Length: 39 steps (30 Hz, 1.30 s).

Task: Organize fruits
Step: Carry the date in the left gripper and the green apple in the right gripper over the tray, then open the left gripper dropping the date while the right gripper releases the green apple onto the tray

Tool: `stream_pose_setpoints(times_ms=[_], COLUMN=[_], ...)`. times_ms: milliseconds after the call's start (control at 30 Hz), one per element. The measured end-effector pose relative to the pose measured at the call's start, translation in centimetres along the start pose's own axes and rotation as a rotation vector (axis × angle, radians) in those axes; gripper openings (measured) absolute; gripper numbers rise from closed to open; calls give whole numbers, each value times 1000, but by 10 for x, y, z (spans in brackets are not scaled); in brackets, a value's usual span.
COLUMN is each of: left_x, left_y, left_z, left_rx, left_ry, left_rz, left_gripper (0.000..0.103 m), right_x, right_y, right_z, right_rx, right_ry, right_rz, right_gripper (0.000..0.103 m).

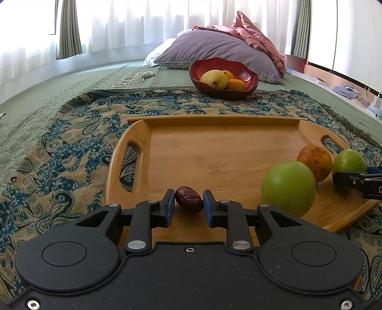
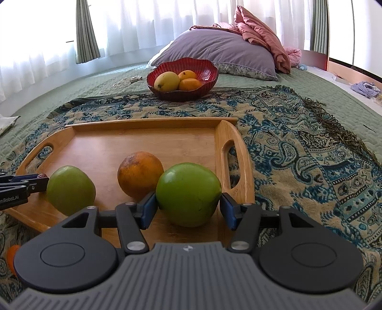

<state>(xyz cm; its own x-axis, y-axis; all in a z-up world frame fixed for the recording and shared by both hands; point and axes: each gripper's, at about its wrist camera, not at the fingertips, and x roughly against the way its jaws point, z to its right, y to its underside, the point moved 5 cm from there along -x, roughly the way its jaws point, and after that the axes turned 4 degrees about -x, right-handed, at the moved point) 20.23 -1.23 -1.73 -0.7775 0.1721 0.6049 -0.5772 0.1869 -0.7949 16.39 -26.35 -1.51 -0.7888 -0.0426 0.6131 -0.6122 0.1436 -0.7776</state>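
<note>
- A wooden tray (image 1: pixel 214 152) lies on a patterned throw (image 1: pixel 71 147) spread over a green bed (image 1: pixel 35 100).
- Left claw (image 1: pixel 188 205), at the tray's 7 o'clock corner: its blue pads sit on either side of a small dark-red fruit (image 1: pixel 189 199), touching it or very nearly; I cannot tell whether it grips.
- Toward the tray's 4 o'clock, a green fruit (image 2: pixel 69 189) sits near the front edge.
- Just beside it at 2 o'clock is an orange (image 2: pixel 140 175), brown-speckled.
- Right claw (image 2: pixel 188 206), near the tray's right handle: its pads flank a second, larger green fruit (image 2: pixel 188 193). The left pad touches the skin; whether the right one does is unclear.
- Beyond the tray at 12 o'clock, a red bowl (image 2: pixel 207 71) holds a yellow mango (image 2: pixel 166 81) and two small oranges (image 2: pixel 189 84).
- Behind the bowl lie a purple pillow (image 2: pixel 219 49) and a pink quilt (image 2: pixel 260 33), with white curtains (image 2: pixel 143 21) at the back.
</note>
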Motion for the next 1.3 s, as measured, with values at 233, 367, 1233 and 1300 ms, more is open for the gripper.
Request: stream_pose_setpoints(times_ms=[233, 367, 1233, 1300], left_x=[-2, -3, 69, 75], left_y=[0, 0, 23, 28], left_z=[0, -1, 0, 2], left_rx=[11, 14, 7, 3], left_ry=[-3, -8, 55, 63], left_rz=[0, -3, 70, 74], left_gripper=[24, 24, 81, 83], right_x=[-2, -3, 42, 50], right_y=[-1, -3, 14, 19], right_z=[-3, -6, 1, 0], right_rx=[24, 37, 85, 90], right_ry=[10, 15, 5, -2], right_rz=[-1, 0, 41, 55], right_gripper=[63, 65, 82, 82])
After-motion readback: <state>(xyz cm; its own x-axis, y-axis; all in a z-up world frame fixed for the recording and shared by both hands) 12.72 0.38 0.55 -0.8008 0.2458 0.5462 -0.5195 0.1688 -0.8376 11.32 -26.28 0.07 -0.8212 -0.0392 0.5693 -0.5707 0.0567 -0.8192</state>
